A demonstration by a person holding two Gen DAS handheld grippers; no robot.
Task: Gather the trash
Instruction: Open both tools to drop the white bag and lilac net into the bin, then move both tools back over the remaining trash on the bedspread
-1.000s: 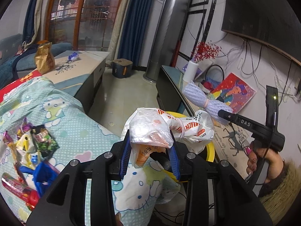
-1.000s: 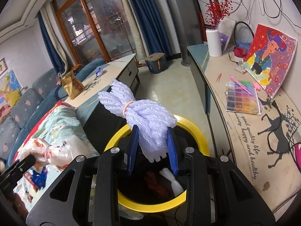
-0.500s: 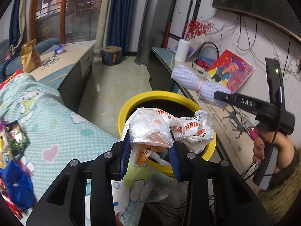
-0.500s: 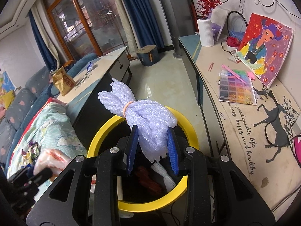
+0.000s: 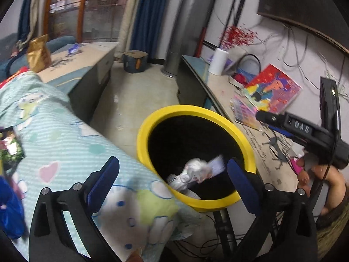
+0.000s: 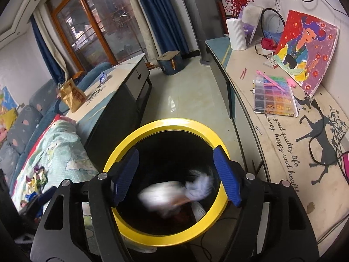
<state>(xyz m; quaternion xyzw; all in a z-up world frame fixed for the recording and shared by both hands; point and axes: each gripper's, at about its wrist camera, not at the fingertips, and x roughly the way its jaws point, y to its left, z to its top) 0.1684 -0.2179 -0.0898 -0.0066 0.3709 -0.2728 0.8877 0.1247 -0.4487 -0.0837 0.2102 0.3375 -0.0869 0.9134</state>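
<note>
Trash lies in bin, below opening fingers.

The bin has a bright yellow rim and a black inside. The trash in it is crumpled white, and a pale lavender bundle shows blurred, perhaps with orange beneath. The bed cover is mint green with hearts, dots and cartoon figures. Blue ribbed pads line black jaws. The painting is red, purple and yellow. The bench is beige with black deer silhouettes and script.
</note>
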